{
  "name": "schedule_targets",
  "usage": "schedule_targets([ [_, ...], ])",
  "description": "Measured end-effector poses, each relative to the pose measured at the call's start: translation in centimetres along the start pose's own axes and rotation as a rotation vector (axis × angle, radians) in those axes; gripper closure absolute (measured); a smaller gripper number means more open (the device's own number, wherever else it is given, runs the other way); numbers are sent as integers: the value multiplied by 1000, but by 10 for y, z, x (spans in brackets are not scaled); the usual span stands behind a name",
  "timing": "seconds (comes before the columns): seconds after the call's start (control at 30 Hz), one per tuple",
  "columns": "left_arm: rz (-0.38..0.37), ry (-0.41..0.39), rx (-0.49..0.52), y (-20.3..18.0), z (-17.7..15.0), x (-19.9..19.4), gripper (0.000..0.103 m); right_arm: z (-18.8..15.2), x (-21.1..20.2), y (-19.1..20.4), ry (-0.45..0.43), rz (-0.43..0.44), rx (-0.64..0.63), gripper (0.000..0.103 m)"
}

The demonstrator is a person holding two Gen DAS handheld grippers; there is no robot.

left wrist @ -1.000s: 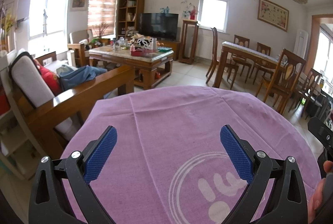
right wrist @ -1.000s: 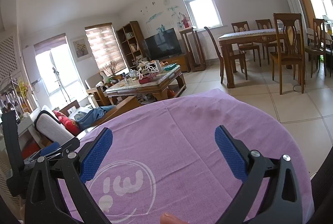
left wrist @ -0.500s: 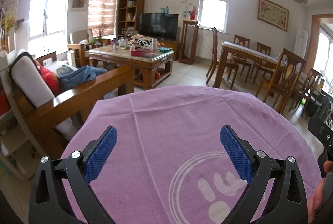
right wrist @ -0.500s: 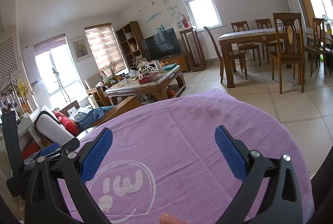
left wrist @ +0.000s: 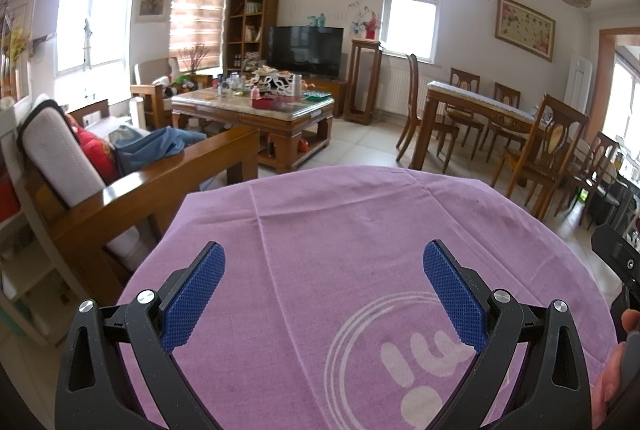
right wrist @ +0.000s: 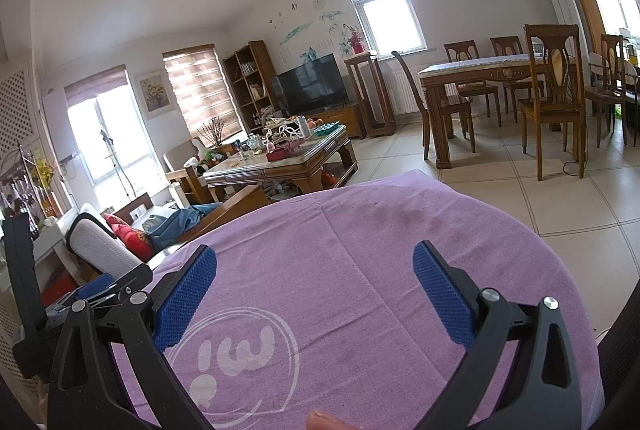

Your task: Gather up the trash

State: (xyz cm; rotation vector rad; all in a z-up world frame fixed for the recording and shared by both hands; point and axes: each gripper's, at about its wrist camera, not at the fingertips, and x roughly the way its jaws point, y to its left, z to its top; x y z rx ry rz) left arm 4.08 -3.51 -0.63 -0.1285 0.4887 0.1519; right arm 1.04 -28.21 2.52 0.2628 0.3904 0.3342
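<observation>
Above the purple-clothed bench [left wrist: 360, 230] I hold both grippers level, my left gripper [left wrist: 324, 270] and right gripper [right wrist: 314, 270] each with fingers spread wide and gripping nothing. Across the room, the coffee table [left wrist: 256, 110] carries small clutter too far off to identify, so I cannot tell where any trash lies. My thumb tip [right wrist: 326, 420] is cut off at the frame edge.

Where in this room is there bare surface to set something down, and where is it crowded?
The purple cloth is bare between and beyond the open left gripper and right gripper, out to its far edge. The tiled floor between cloth and dining table is open. The coffee table is crowded with bottles and containers.
</observation>
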Motion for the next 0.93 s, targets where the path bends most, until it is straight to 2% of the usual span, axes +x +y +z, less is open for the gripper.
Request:
schedule_targets([
  [0.67, 8, -21, -9, 0, 0, -8, 5, 2, -1, 0, 0, 0, 2, 5],
  [0.77, -30, -13, -22, -1, 0, -11, 5, 2, -1, 0, 0, 0, 1, 5],
  [0.93, -11, -17, -28, 0, 0, -12, 6, 3, -1, -1, 1, 1, 2, 5],
])
